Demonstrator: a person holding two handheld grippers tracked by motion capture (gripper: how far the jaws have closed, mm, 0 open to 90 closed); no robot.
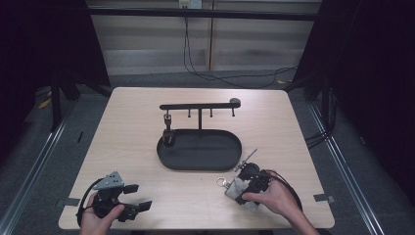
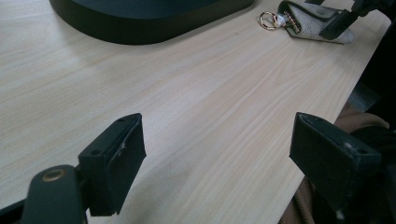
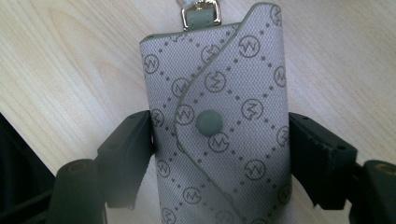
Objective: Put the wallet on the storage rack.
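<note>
**Key pouch clamped at lower right, left gripper idle**

In the high view, the grey key pouch (image 1: 238,188) is seen lying on the desk (image 1: 132,147) at lower right of the frame, just below the black oval tray (image 1: 199,149). It is pinched from both sides by the right gripper (image 1: 244,183) — in the right gripper view the jaws are pressed against the patterned pouch (image 3: 219,126) on either side of its round snap button (image 3: 208,122), with the metal clasp (image 3: 201,11) poking out at the top edge.

The left gripper (image 1: 138,197) is held at lower left with its jaws spread wide and nothing between them — bare wood is seen past them in the left gripper view (image 2: 217,154).

A black hook rack (image 1: 199,105) is stood at the tray's far edge, with something dark hung at its left end (image 1: 168,128).
</note>
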